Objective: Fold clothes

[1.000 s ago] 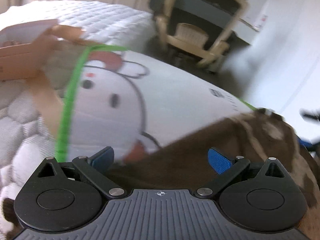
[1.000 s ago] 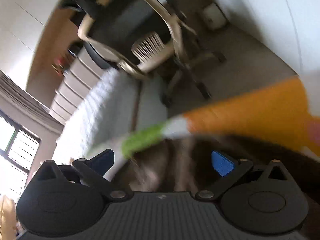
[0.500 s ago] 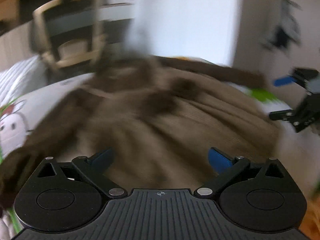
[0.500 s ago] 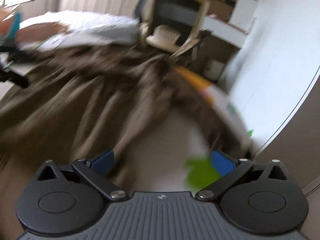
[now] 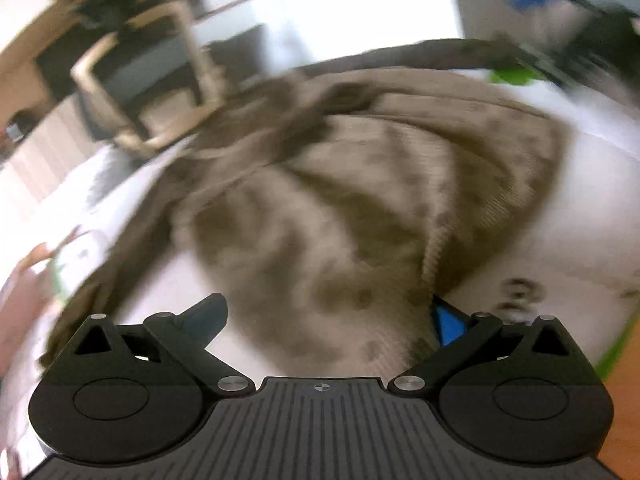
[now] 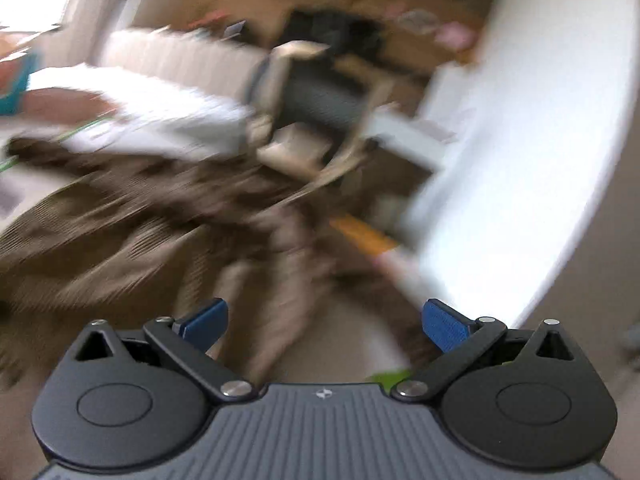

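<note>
Left gripper: the black two-finger gripper with blue pads (image 5: 326, 320) has its jaws spread wide; cloth lies between them and brushes the pad at 3 o'clock, but nothing is pinched.

Right gripper: the second black two-finger gripper with blue pads (image 6: 326, 322) is likewise spread wide and holds nothing; a trailing strip of cloth runs up between its jaws.

Garment: the brown ribbed knit garment (image 5: 360, 200) lies rumpled on the bed, filling the left wrist view from 6 o'clock to 12 o'clock; in the right wrist view it spreads from 9 o'clock to the centre (image 6: 132, 224). Which part is sleeve or hem is too blurred to tell.

Bed cover: the white printed bed cover with green and orange edging (image 5: 592, 220) shows bare at 3 o'clock and 8 o'clock in the left wrist view.

Beyond the bed: a beige-framed desk chair with a dark back (image 6: 316, 100) stands at 12 o'clock in the right wrist view, close off the far edge of the bed.

Stage, as I judge it: spreading out is not finished; no fold is made.

Risk: both views are smeared by motion, so closing now could catch a bunched double layer instead of one edge.

Risk: creases left in would be folded in and skew the fold.

Risk: cloth near the far edge could slide off toward the chair if tugged that way.
</note>
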`<state>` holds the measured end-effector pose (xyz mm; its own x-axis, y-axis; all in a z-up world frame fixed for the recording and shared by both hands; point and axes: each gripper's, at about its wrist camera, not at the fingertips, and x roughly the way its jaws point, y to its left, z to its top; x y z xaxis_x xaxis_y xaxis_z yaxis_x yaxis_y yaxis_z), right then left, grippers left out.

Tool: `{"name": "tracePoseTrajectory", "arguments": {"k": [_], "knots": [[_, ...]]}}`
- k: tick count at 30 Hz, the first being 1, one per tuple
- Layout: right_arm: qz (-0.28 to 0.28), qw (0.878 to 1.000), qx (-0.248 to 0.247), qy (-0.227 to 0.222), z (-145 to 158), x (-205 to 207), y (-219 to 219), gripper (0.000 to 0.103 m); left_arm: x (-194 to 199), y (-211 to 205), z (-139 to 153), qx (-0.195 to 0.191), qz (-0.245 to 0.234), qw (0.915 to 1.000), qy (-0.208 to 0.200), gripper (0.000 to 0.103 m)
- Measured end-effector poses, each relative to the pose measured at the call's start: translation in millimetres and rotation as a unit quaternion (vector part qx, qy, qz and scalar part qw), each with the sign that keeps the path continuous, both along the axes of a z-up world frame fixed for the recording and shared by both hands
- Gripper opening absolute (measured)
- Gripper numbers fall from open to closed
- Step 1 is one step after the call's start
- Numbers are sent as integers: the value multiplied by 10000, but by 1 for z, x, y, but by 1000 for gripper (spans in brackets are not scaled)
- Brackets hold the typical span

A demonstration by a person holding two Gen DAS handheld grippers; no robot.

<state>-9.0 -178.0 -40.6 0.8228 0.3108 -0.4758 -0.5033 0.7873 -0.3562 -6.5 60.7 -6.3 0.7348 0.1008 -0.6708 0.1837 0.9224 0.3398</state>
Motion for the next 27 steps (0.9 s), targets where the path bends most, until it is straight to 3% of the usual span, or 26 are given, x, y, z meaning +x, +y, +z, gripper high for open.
{"name": "tracePoseTrajectory", "arguments": {"k": [5,8,10,12,14,15,18,21,26,27], "knots": [[1003,9934,-335,448,-24,-40,28,103,9,43,37,-138,872,9934,-736,103],[959,9931,-557,375,-35,-32,52,103,16,56,56,-161,1128,9875,-1089,103],[639,9959,-627,156,-35,-20,57,103,15,60,63,-250,1216,9852,-1179,103],[-184,9989,-337,-287,-18,-2,41,102,10,63,63,-344,1212,9855,-1138,103],[-937,9937,-82,-614,-3,14,24,103,2,64,59,-372,1165,9869,-1048,103],[-1020,9928,-115,-620,-2,17,19,103,0,63,55,-384,1147,9881,-955,103],[-1058,9926,-271,-530,-4,17,12,103,-9,59,46,-916,830,9901,-667,103],[-747,9963,-287,-301,-11,12,24,103,-15,35,52,-1537,-94,9872,-406,103],[-781,9935,536,-626,25,17,32,103,-5,-41,43,-938,-1116,9887,-356,103],[-830,9917,643,-740,33,17,30,103,1,-50,36,-806,-1092,9901,-350,103]]}}
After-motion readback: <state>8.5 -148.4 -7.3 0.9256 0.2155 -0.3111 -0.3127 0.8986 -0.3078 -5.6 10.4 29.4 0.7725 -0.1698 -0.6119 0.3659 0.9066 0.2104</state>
